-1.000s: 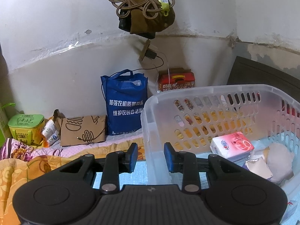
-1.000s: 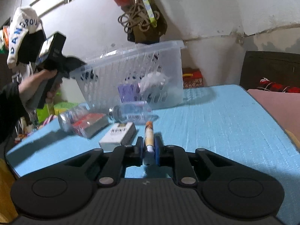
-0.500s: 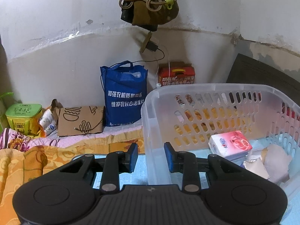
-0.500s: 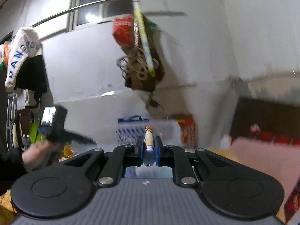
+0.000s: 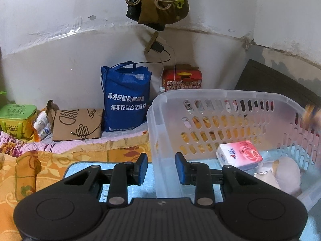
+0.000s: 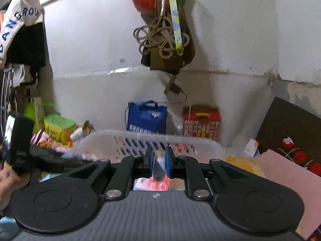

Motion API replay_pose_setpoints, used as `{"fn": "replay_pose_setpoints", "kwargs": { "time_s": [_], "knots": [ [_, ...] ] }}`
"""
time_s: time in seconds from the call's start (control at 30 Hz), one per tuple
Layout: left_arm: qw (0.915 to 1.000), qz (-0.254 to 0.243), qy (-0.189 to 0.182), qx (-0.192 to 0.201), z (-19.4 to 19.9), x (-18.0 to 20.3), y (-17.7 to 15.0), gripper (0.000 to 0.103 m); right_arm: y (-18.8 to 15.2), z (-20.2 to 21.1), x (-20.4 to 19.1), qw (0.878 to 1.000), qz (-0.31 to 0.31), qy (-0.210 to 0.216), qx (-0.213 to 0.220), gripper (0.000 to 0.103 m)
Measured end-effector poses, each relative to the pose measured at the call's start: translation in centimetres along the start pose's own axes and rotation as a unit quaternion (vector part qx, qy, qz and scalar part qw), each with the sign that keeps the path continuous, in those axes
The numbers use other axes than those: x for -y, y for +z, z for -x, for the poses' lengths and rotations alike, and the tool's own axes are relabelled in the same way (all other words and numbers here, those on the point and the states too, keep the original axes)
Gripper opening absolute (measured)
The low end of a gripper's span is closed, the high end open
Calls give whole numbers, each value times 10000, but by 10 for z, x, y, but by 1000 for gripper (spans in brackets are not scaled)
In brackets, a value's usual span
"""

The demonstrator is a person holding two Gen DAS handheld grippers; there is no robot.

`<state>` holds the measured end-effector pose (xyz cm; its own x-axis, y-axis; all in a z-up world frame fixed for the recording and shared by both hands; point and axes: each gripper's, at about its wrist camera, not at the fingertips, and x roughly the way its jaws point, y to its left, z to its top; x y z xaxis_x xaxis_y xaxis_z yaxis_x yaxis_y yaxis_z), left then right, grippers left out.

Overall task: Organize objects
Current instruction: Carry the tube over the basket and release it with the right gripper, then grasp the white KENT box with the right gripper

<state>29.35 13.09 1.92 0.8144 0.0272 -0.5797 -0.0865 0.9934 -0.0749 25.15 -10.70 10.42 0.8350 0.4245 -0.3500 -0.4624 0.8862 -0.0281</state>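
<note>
The left gripper is level, its two blue-padded fingers standing apart with a wide gap between them; nothing is clamped in it. In the right wrist view it shows at the left edge, held in the person's left hand. The right gripper is level too, its fingers drawn close together around a thin blurred object, pads pressing on both sides.

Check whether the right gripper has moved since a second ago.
Yes. The right gripper, jaws holding the pen, left the blue table, swung up, and now hangs over the basket, whose rim sits below the red box.
</note>
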Motion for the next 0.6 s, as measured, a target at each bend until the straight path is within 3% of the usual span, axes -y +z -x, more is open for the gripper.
{"fn": "replay_pose_setpoints", "kwargs": {
  "time_s": [0.03,0.1,0.3,0.43,0.6],
  "knots": [
    [10000,-7,-12,10,0,0,0,35,1,-2,0,10000,12,-82,31,66],
    [10000,-27,-24,23,0,-1,0,36,2,6,1,9994,-36,-237,259,80],
    [10000,-49,-71,37,1,-1,0,36,-17,54,6,9982,-394,1,451,81],
    [9999,-96,-15,88,1,1,-1,36,-54,94,4,9967,-535,-37,609,103],
    [9999,-119,29,107,1,3,0,36,-107,102,-2,9950,-896,-241,372,103]
  ]
}}
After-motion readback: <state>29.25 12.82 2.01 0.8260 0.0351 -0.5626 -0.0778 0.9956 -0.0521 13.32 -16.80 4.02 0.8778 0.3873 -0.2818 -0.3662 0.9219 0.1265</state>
